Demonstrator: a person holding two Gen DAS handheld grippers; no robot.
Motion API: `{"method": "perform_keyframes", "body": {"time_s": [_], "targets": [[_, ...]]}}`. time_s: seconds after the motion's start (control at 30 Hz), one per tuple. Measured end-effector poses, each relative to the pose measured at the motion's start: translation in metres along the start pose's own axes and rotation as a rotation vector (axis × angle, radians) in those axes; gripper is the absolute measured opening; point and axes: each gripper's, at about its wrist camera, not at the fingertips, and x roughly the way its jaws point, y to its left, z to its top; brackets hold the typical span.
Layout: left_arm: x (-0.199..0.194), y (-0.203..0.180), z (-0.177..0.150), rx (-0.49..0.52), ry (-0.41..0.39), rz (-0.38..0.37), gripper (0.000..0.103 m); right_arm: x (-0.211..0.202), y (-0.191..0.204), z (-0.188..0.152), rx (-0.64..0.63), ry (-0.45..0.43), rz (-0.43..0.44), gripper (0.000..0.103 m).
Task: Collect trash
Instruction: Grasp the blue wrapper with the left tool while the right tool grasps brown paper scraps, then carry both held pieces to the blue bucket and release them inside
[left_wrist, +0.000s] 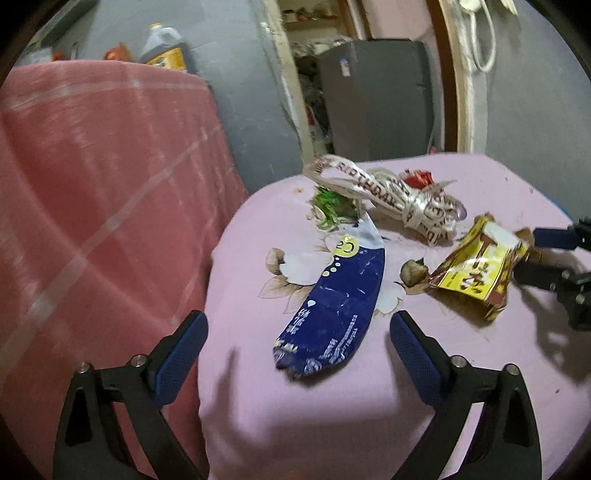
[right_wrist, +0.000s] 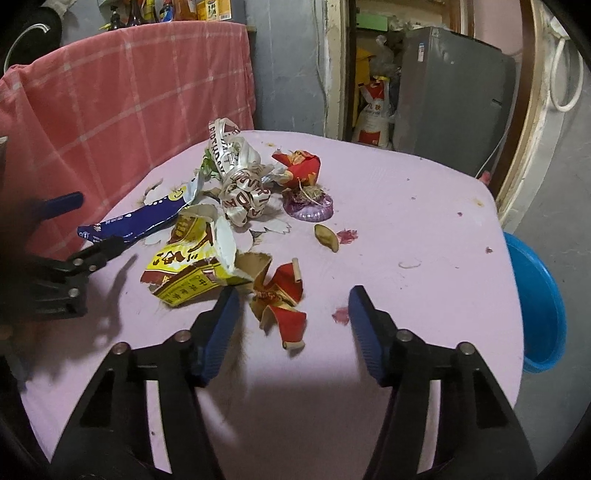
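Trash lies on a pink-covered table. A long blue wrapper lies between the fingers of my open left gripper, just ahead of them. A torn yellow packet, a white birthday ribbon, green scraps, a red wrapper and a purple onion skin lie around. My right gripper is open over torn red paper. It also shows at the right edge of the left wrist view.
A pink checked cloth hangs beside the table on the left. A blue basin sits beyond the table's right edge. A grey fridge stands behind in a doorway. Bottles stand behind the cloth.
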Motion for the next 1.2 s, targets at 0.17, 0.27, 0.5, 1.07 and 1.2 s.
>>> {"method": "perform_keyframes", "body": {"time_s": [0.17, 0.27, 0.5, 1.07, 1.2], "targets": [[0.018, 0.001, 0.002, 0.030, 0.050, -0.031, 0.079, 0.003, -0.001, 0.002, -0.005, 0.000, 0.022, 0.048], [0.022, 0.002, 0.004, 0.033, 0.067, -0.068, 0.062, 0.004, -0.001, 0.002, -0.004, 0.003, 0.038, 0.040], [0.022, -0.004, 0.006, 0.018, 0.110, -0.118, 0.043, 0.001, -0.002, -0.002, 0.003, 0.006, 0.069, 0.023], [-0.037, -0.016, -0.009, -0.292, 0.130, -0.224, 0.037, -0.043, -0.012, -0.033, 0.101, -0.110, 0.106, 0.018], [-0.064, -0.026, -0.007, -0.341, 0.045, -0.245, 0.037, -0.063, -0.014, -0.036, 0.114, -0.184, 0.102, 0.018]]}}
